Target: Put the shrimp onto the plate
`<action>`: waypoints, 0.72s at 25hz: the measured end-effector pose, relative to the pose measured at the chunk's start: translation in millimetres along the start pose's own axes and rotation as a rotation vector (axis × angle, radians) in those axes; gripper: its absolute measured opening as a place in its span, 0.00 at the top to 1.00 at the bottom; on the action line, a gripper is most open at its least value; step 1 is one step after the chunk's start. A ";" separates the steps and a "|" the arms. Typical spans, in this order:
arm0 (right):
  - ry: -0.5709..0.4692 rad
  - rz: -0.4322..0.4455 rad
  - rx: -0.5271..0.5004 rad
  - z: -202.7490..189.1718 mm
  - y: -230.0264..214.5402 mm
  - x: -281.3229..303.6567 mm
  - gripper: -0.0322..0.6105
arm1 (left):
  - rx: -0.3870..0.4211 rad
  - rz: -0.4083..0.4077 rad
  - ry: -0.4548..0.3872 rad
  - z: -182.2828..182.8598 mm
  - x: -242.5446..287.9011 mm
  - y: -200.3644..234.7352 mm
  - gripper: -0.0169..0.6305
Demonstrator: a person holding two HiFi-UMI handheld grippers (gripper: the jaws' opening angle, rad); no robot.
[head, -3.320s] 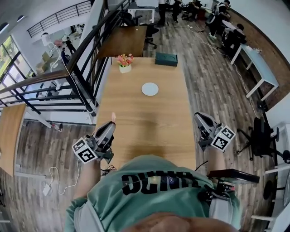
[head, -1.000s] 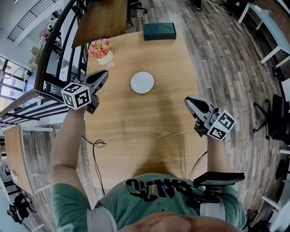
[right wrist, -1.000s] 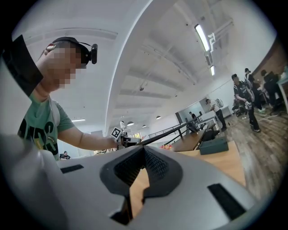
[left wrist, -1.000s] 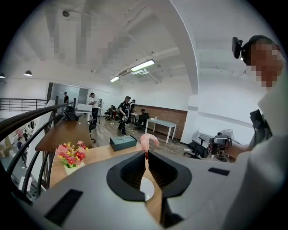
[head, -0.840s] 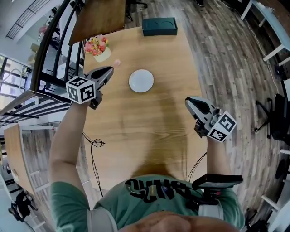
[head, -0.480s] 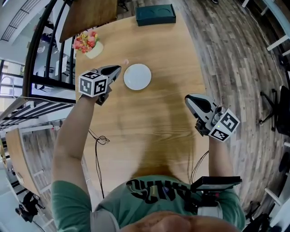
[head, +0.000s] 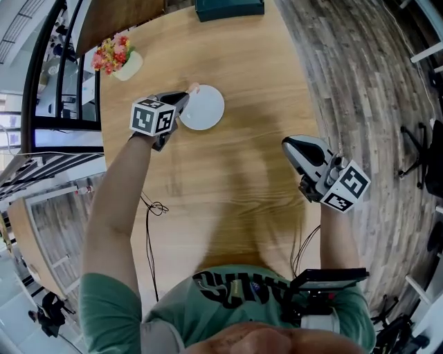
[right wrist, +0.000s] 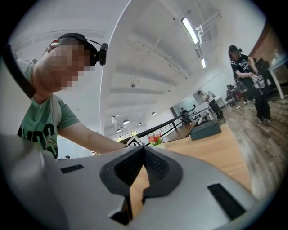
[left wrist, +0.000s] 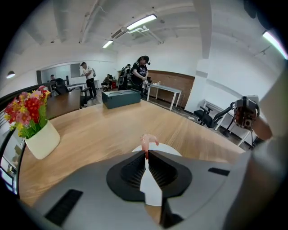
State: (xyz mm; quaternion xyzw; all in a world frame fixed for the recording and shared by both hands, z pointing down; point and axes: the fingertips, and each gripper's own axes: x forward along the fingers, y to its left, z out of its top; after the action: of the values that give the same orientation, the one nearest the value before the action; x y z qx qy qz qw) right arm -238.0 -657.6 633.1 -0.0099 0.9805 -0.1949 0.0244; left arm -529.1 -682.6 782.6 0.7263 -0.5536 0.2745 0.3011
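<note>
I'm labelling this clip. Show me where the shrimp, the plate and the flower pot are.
shrimp (left wrist: 147, 140), left gripper view, on its curled pink body
plate (head: 206, 109), head view, on its bare white middle
flower pot (head: 129, 66), head view, on its white side

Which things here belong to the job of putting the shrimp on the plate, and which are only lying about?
Job: shrimp, white plate, left gripper holding the shrimp.
Lying about: flower pot, dark green box, empty right gripper.

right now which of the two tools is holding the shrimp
The left tool: it is shut on the pink shrimp by the white plate. The right tool is shut with nothing in it.
</note>
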 end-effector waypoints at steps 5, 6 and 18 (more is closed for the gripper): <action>0.003 0.005 0.014 -10.7 -0.4 7.4 0.94 | 0.014 0.037 0.049 -16.4 13.5 10.3 0.94; 0.004 0.006 0.017 -12.8 -1.7 6.5 0.94 | 0.016 0.044 0.058 -18.4 16.9 10.6 0.94; 0.008 0.013 0.043 -23.6 -5.8 4.2 0.94 | 0.079 0.065 0.112 -35.9 32.8 7.5 0.94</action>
State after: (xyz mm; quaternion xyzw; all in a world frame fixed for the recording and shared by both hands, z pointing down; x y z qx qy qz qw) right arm -243.3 -654.1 657.0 -0.0021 0.9761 -0.2160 0.0218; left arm -530.9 -678.5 831.6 0.7028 -0.5477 0.3460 0.2939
